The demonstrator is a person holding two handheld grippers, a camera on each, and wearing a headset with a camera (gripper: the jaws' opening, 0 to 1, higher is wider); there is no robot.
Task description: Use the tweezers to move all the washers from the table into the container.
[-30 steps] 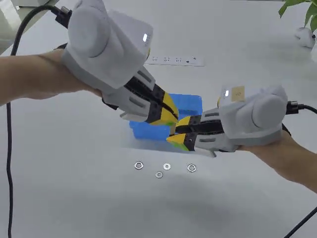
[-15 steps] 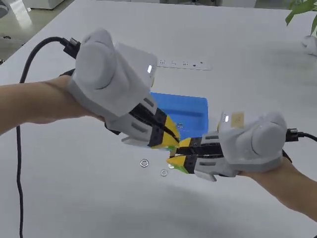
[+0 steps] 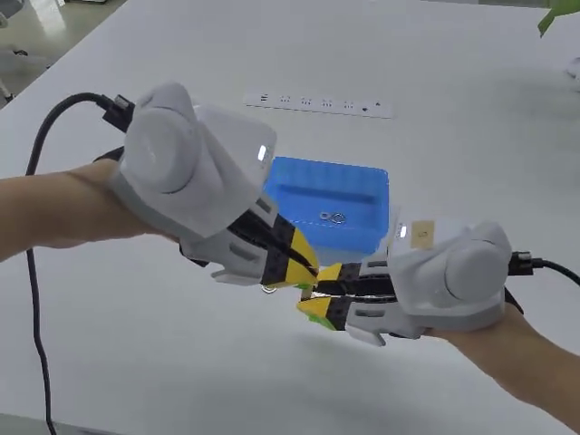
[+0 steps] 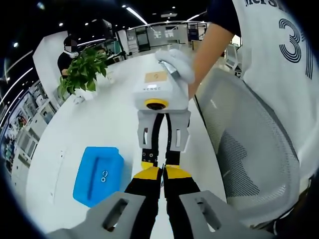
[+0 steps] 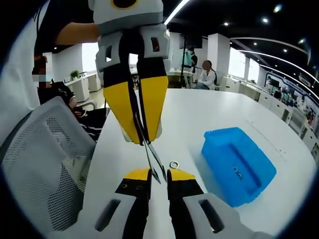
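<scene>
The container (image 3: 308, 186) looks smooth plastic, the tweezers (image 5: 148, 149) shiny metal.

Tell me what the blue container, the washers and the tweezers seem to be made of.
The container is likely plastic: uniform blue, smooth, with a soft sheen. The washers are probably metal: silvery rings with bright glints. The tweezers look like steel: thin, grey and shiny, though too small to be sure.

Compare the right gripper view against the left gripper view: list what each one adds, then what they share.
Right gripper view adds: thin metal tweezers clamped in the left gripper, and a small metal washer lying on the white table. Left gripper view adds: a green leafy plant. Shared: the blue plastic container with deposited washers inside, and a white mesh chair.
</scene>
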